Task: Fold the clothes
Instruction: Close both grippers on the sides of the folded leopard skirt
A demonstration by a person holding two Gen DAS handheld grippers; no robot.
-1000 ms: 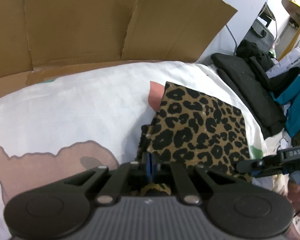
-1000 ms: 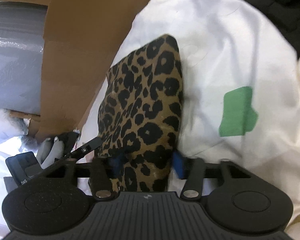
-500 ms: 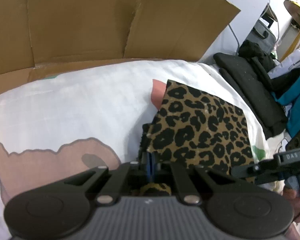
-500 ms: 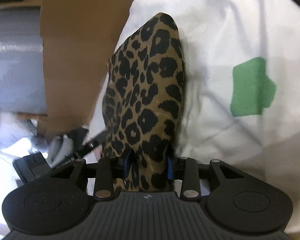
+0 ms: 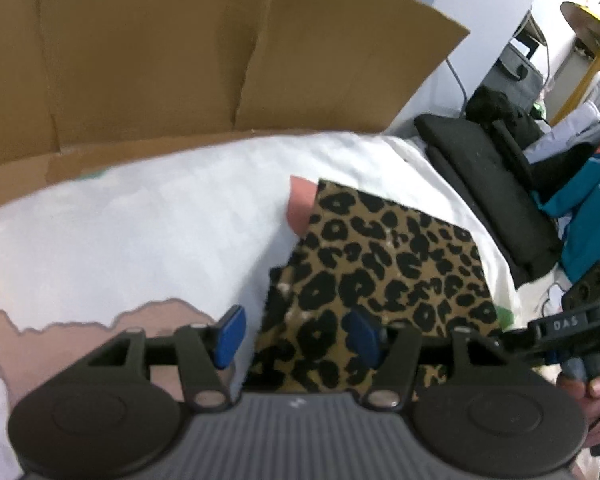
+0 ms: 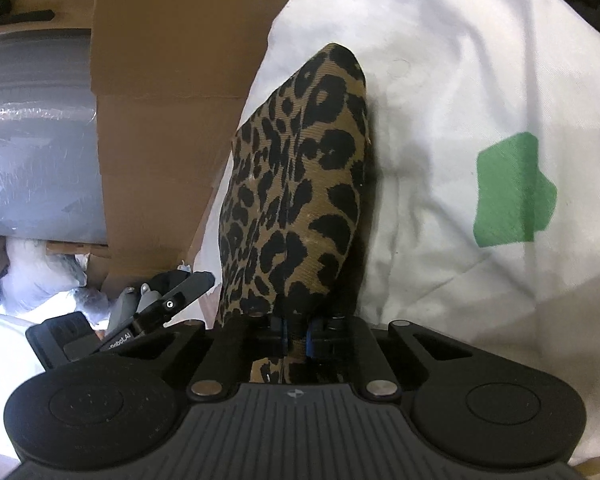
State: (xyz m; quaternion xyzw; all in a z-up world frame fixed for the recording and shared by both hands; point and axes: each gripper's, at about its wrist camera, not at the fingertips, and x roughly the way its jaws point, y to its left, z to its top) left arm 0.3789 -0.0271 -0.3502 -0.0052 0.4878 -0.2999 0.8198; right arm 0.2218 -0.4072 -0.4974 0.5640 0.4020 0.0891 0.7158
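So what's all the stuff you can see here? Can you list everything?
leopard-print cloth: one, tan with black spots, folded flat on the white sheet
white sheet: one, white with pinkish-brown and green patches, spread under the cloth
cardboard: one big piece, brown, standing behind the sheet
black clothes: a pile, black, beyond the far edge of the sheet
teal garment: one, teal with orange trim, beside the black pile
grey wrapped bundle: one, grey, behind the cardboard
left gripper: one, black with blue pads, jaws opening, cloth edge between them but not pressed
right gripper: one, black, jaws closing, pinching the cloth's near edge
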